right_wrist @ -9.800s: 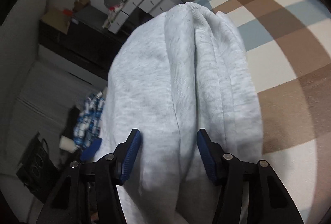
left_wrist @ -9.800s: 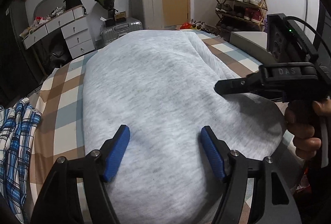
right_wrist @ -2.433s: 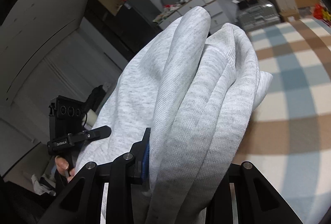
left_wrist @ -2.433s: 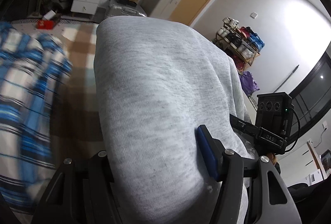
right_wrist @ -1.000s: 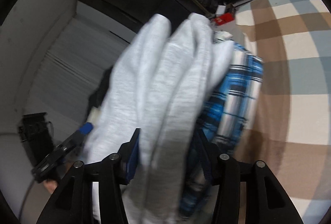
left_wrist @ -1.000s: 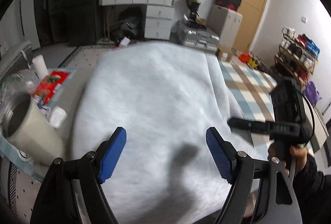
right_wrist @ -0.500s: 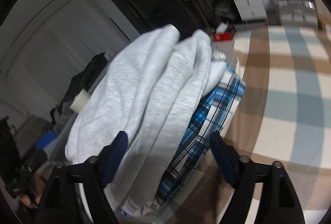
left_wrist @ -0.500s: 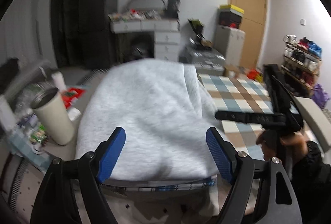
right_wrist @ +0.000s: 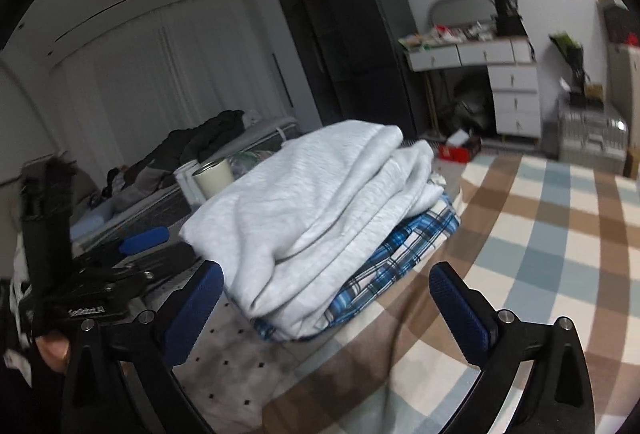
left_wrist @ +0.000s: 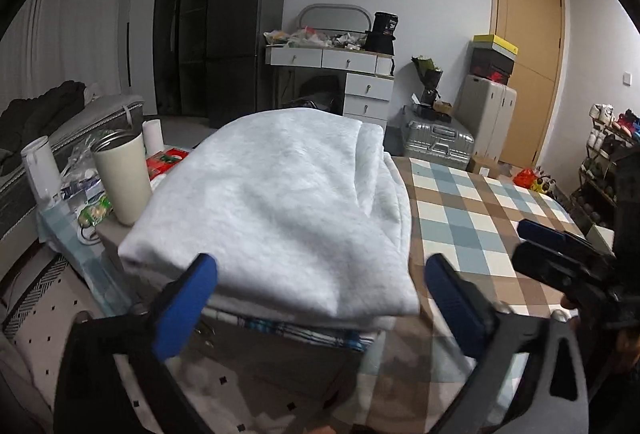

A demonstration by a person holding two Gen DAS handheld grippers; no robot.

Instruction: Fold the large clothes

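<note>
The folded grey sweatshirt (left_wrist: 280, 201) lies on top of a folded blue plaid shirt (right_wrist: 400, 250) at the corner of the bed, where the checked bedspread (left_wrist: 472, 209) in brown, blue and white gives way to a dotted sheet (right_wrist: 240, 362). The plaid shirt shows only as a strip under the grey one, poking out along its near and right edges.

Both grippers are off the cloth. The left gripper (left_wrist: 320, 302) has just been opening and stands with its blue pads wide apart, the near edge of the pile seen between them but untouched. The right gripper (right_wrist: 326, 314) has likewise just been opening – jaws spread wide, nothing between the pads, the pile lying just beyond them.

Each gripper shows at the edge of the other's view, a hand (right_wrist: 54, 350) wrapped round the left one's handle. Beside the bed corner a cream tumbler (left_wrist: 122, 179) stands upright among clutter on a low side table.
</note>
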